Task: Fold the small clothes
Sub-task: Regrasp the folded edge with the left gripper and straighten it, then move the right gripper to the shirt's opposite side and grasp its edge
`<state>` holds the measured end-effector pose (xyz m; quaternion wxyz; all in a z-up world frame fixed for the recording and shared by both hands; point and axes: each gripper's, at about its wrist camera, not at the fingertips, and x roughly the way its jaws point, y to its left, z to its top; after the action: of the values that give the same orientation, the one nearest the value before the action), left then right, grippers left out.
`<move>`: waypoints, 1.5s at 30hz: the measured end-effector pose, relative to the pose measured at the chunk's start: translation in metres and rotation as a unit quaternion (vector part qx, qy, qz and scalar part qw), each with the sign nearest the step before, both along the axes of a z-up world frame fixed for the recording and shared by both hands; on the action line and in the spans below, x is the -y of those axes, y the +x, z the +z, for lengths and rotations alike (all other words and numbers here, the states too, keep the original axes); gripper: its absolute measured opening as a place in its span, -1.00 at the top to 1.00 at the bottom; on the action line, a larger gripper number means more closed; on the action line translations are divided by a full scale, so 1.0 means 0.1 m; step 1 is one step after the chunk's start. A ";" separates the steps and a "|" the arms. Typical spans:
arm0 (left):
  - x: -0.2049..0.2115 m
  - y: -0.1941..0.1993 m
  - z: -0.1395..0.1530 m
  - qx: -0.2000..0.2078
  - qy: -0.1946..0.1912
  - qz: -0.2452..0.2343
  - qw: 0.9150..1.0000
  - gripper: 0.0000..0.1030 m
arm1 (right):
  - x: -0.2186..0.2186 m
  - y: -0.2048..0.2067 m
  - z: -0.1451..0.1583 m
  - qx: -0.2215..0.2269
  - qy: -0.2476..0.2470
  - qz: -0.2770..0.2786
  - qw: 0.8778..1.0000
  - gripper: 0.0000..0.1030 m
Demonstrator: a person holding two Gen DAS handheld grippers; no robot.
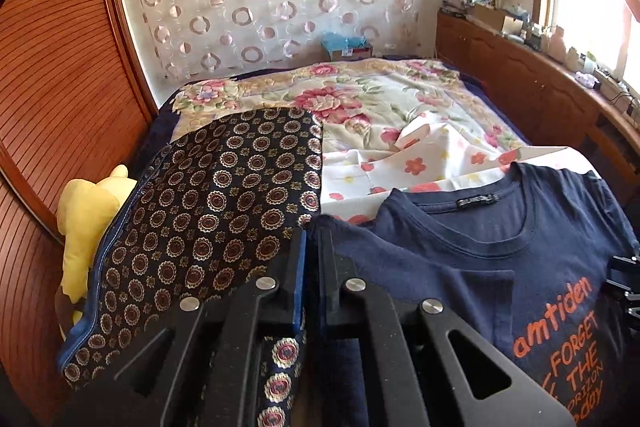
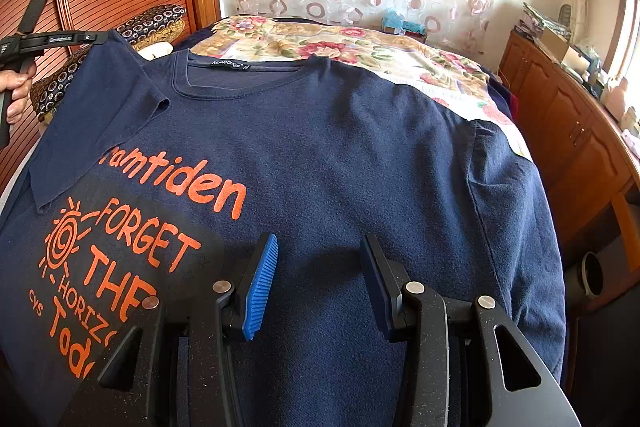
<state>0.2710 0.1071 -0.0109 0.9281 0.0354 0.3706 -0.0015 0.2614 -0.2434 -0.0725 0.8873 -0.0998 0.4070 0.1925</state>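
Shirt (image 2: 340,155), big and dark blue, is lying front-up on the flowery bed cover (image 2: 360,47), taking up most of the bed. The left gripper (image 1: 314,227) is pinching the shirt's sleeve (image 2: 100,99) tight and lifting it off the bed. I think it should be bringing that sleeve across the chest in a straight line and laying it flat, so no bumps are hiding under the fold. The right gripper (image 2: 318,259) is hanging over the middle of the shirt with its jaws apart, holding nothing. Orange letters are saying "FORGET THE", with part of "HORIZON" and "Today" below. A small neck label (image 2: 228,63) is too blurry to read.
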 end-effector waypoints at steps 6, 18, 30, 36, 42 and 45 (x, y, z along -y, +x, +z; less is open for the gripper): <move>0.12 -0.42 0.18 0.038 -0.035 -0.049 0.997 0.32 | 0.00 0.00 0.00 0.000 0.000 0.000 1.000 0.14; 0.46 -1.32 0.31 0.120 -0.060 -0.097 0.986 -0.60 | 0.00 0.00 0.00 0.000 0.000 -0.001 1.000 0.12; 0.66 -1.63 0.00 0.112 -0.052 -0.064 0.990 -0.60 | 0.07 -0.01 0.01 0.001 0.000 -0.003 1.000 0.08; 0.74 -1.74 -0.07 0.105 -0.051 -0.065 0.991 -0.60 | 0.20 -0.11 0.10 0.012 0.035 -0.008 0.999 0.08; 0.84 -1.83 -0.09 0.102 -0.050 -0.076 0.991 -0.60 | 0.47 -0.36 0.22 0.034 0.044 -0.015 0.998 -0.19; 0.90 -1.86 -0.11 0.099 -0.055 -0.081 0.990 -0.60 | 0.68 -0.46 0.25 0.049 0.031 -0.034 0.998 -0.33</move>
<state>0.0845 0.0167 -0.0215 0.9575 0.0142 0.2725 -0.0931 0.2152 -0.3110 -0.0476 0.9149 -0.0681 0.3599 0.1698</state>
